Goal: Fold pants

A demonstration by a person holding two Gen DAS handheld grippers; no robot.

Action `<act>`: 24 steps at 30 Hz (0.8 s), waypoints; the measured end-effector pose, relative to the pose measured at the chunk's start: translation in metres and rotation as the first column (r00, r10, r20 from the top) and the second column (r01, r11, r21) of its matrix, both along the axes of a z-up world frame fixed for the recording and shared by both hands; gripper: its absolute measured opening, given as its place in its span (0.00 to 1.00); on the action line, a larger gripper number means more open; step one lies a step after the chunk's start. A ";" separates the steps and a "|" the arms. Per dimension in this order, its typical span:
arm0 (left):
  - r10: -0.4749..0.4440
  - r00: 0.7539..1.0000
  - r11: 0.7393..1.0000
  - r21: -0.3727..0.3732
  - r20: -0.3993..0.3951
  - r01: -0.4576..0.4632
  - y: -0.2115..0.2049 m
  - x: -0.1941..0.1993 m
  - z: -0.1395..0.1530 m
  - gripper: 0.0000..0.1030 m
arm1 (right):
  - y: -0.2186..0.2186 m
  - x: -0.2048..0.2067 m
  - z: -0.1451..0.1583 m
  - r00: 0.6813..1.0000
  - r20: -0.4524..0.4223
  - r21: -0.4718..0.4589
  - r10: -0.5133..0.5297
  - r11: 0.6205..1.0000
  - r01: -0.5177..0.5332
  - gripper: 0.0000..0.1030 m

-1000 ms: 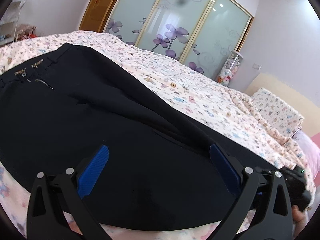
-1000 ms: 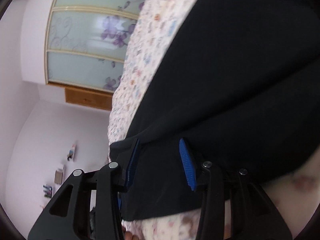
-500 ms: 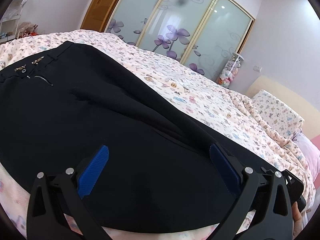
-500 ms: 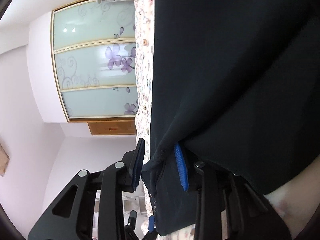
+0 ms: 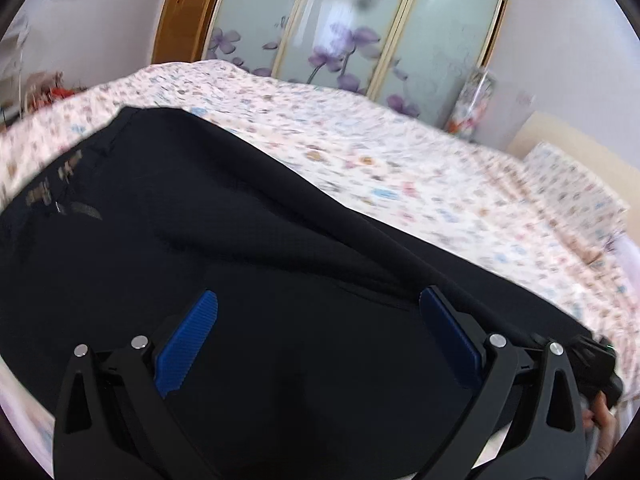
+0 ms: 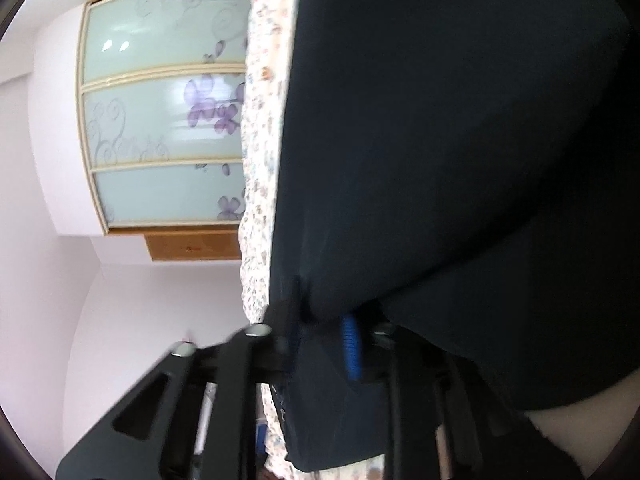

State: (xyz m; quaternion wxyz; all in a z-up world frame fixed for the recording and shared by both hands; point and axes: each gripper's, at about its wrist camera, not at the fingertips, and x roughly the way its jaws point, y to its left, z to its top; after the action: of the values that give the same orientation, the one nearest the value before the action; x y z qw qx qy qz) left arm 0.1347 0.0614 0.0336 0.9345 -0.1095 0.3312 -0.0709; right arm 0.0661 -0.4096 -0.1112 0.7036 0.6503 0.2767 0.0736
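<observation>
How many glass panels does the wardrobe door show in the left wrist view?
3 glass panels side by side behind the bed: left, middle, right. More may lie outside the view.

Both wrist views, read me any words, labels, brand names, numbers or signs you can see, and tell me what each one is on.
No readable text in either view.
Pants: metal hardware near the waistband, blurred; no label legible.
Bedsheet: small printed pattern, no words legible.
Wardrobe doors: purple flower decoration only, no lettering.
Left gripper and right gripper: no markings visible.
</observation>
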 end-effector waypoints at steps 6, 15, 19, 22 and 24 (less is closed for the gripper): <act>0.108 0.991 0.992 0.069 -0.084 -0.102 0.039 0.084 0.022 0.98 | 0.003 -0.019 0.022 0.999 0.034 -0.151 0.016 0.988 -0.011 0.06; 0.365 0.868 0.914 -0.049 -0.337 -0.403 0.092 0.217 -0.013 0.97 | 0.017 -0.004 0.024 0.997 -0.032 -0.242 0.067 0.968 -0.073 0.06; 0.450 0.809 0.883 0.056 -0.379 -0.465 0.092 0.249 -0.033 0.86 | 0.020 0.005 0.024 0.995 -0.044 -0.270 0.093 0.957 -0.102 0.06; 0.475 0.784 0.873 0.100 -0.399 -0.477 0.096 0.261 -0.047 0.46 | 0.023 0.013 0.023 0.993 -0.052 -0.279 0.106 0.953 -0.116 0.06; 0.445 0.801 0.878 0.020 -0.401 -0.478 0.105 0.256 -0.051 0.20 | 0.023 0.015 0.024 0.993 -0.052 -0.284 0.109 0.952 -0.119 0.06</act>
State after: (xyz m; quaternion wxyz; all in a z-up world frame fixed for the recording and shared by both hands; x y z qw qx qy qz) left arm 0.3907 0.1662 -0.0172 0.8322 -0.2371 0.4720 0.1687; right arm 0.0809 -0.3867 -0.0871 0.7798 0.5258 0.3340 0.0619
